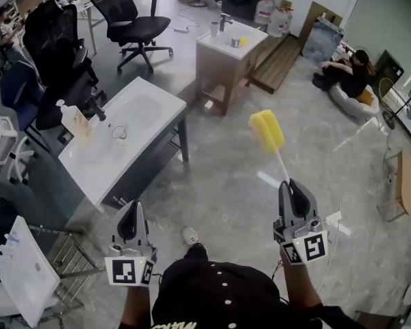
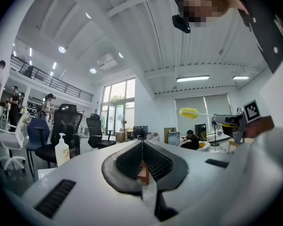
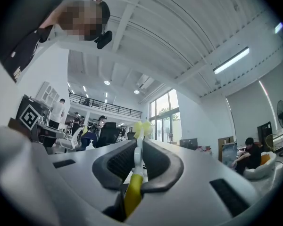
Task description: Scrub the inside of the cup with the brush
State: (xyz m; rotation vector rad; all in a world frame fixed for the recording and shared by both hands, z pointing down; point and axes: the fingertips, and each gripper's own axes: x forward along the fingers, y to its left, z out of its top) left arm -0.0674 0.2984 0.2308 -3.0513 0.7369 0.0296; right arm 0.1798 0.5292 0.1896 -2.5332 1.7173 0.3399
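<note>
The right claw (image 1: 294,187) is clamped on the handle of the brush (image 1: 267,130) and the left claw (image 1: 131,210) is shut on nothing, so this looks like the approach, and next the left must open for the cup (image 1: 120,134) on the sink counter (image 1: 161,101) at ten o'clock.

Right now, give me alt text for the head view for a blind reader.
A person holds two grippers over a grey floor: the right gripper is shut on a yellow sponge brush, the left gripper shut and empty. Ahead to the left, a white sink counter carries a clear cup and a soap bottle.
</note>
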